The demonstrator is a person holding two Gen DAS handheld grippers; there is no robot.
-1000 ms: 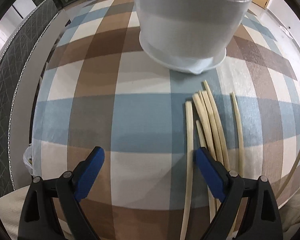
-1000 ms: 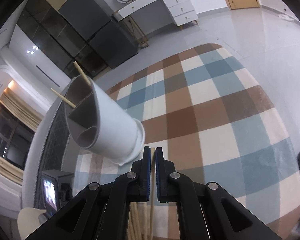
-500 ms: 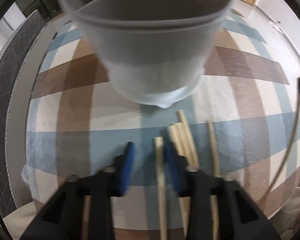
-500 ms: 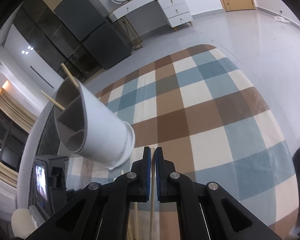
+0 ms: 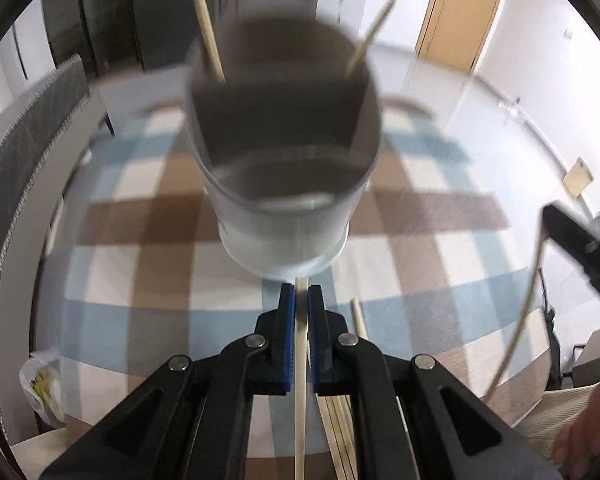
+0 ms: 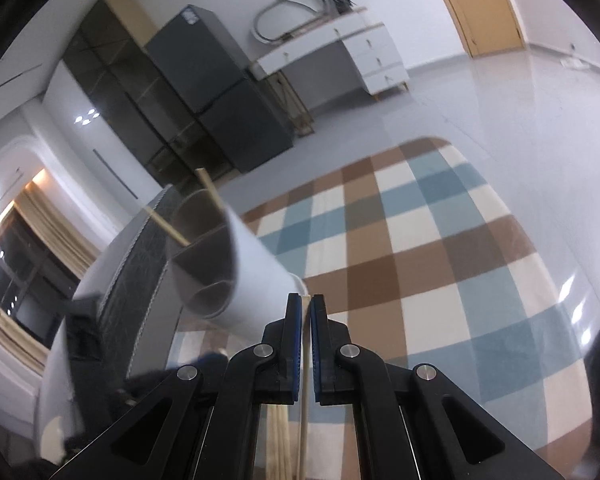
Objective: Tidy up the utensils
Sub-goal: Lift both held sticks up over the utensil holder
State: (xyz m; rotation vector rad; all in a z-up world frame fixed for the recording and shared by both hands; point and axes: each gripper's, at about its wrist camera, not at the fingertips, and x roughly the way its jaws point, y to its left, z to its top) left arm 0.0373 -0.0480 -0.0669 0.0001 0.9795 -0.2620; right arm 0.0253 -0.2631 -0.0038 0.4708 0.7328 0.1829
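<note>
A white divided utensil holder (image 5: 284,184) stands on the checked tablecloth (image 5: 140,240), blurred, with two chopsticks (image 5: 208,40) leaning in it. My left gripper (image 5: 301,300) is shut on a pale chopstick (image 5: 301,400), lifted just in front of the holder's base. Several more chopsticks (image 5: 340,420) lie on the cloth under its right finger. In the right wrist view my right gripper (image 6: 305,308) is shut on another chopstick (image 6: 305,400), beside the holder (image 6: 240,280). That gripper (image 5: 580,240) and its curved-looking chopstick (image 5: 520,320) show at the left wrist view's right edge.
A grey padded bench (image 5: 24,152) runs along the table's left side. A small plastic bag (image 5: 40,384) lies by the table's near left edge. Dark cabinets (image 6: 204,92), a white desk (image 6: 340,48) and a wooden door (image 5: 460,12) stand beyond the table.
My left gripper went from wide open to shut on a chopstick and rose, tilting up toward the holder's rim. The right gripper lifted a little with its chopstick still held.
</note>
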